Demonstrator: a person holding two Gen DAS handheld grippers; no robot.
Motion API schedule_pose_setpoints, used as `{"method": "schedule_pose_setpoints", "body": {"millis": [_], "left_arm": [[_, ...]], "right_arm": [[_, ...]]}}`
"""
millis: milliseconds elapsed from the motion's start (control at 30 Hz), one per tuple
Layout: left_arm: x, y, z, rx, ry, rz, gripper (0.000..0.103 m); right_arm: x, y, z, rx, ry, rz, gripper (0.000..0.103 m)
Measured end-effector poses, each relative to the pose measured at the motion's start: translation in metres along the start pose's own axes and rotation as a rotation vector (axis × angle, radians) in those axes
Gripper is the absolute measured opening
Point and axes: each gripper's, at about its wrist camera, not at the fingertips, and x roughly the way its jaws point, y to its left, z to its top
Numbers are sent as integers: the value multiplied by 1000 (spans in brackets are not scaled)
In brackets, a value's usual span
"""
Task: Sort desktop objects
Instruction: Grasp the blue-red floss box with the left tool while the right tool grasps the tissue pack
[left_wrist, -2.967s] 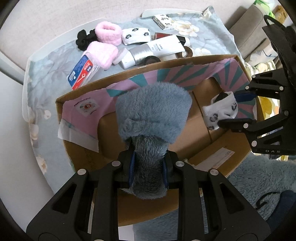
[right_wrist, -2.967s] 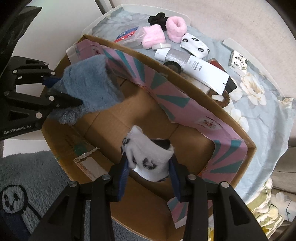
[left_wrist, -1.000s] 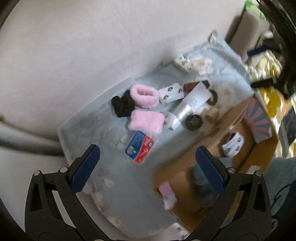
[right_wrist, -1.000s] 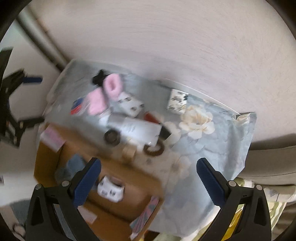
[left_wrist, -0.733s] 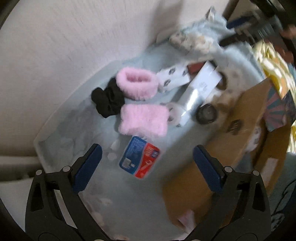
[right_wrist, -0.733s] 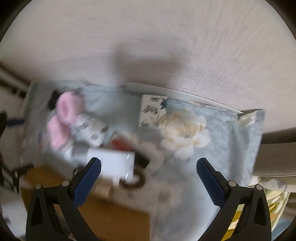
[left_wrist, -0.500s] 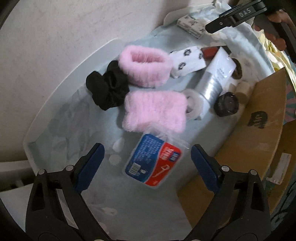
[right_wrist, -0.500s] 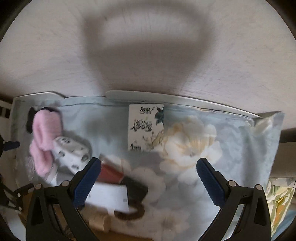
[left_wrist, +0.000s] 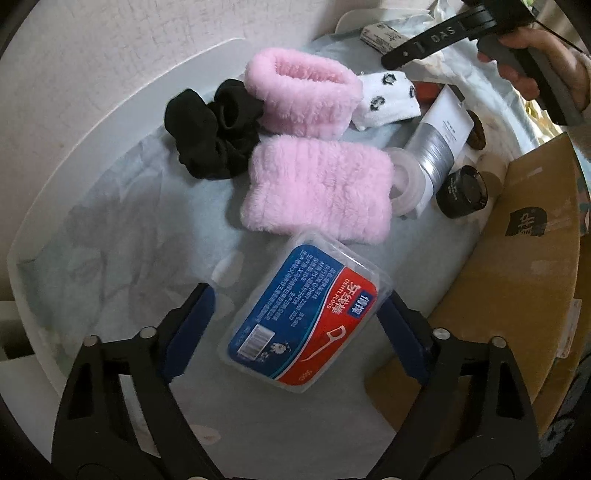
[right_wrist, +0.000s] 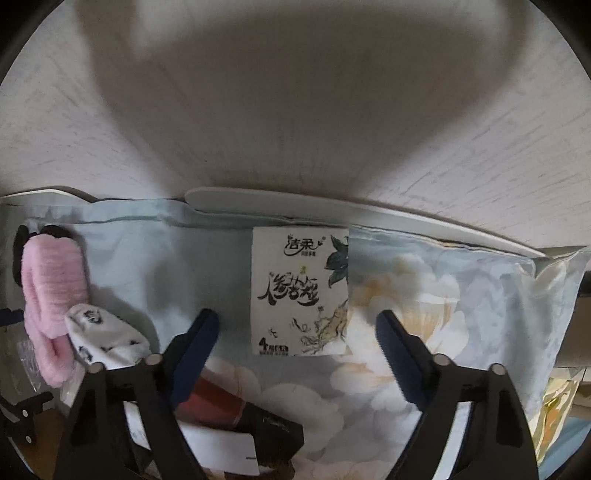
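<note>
My left gripper (left_wrist: 295, 314) is open, its jaws on either side of a clear dental floss box with a blue and red label (left_wrist: 306, 321) on the pale blue floral cloth (left_wrist: 129, 236). Beyond it lie two pink fluffy cuffs (left_wrist: 317, 188), a black scrunchie (left_wrist: 210, 133) and a white patterned sock (left_wrist: 388, 99). My right gripper (right_wrist: 297, 328) is open, its jaws on either side of a white tissue pack (right_wrist: 300, 291) near the cloth's far edge. The right gripper also shows in the left wrist view (left_wrist: 443, 33).
A cardboard box (left_wrist: 517, 277) stands at the right. Near it are a grey and white tube (left_wrist: 439, 136), a clear tape roll (left_wrist: 406, 181), a black jar (left_wrist: 461, 192) and a red and black tube (right_wrist: 236, 410). A wall (right_wrist: 295, 110) is close behind.
Both grippers have let go of the blue fluffy item and the sock in the box, swung over the cloth and come down, left around the floss box, right around the tissue pack.
</note>
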Motion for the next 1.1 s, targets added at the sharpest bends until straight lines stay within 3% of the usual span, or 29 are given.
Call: {"method": "schedule_pose_setpoints", "body": {"millis": [100, 167, 233, 433, 833, 1100], "left_arm": [[0, -1, -5, 6, -15, 4, 72], [-2, -1, -7, 12, -24, 11, 66], [-3, 0, -10, 10, -30, 7, 64], [-4, 11, -14, -23, -45, 2, 58], [-49, 27, -18, -128, -123, -12, 57], [-90, 1, -5, -158, -146, 2, 57]], "right_arm": [[-2, -6, -2, 30, -8, 41, 71], [-5, -8, -3, 33, -21, 45, 53], [-10, -9, -5, 10, -35, 48, 42], [-14, -15, -16, 16, -39, 67, 42], [-53, -28, -49, -76, -89, 117, 42], [-111, -39, -80, -201, -137, 167, 42]]}}
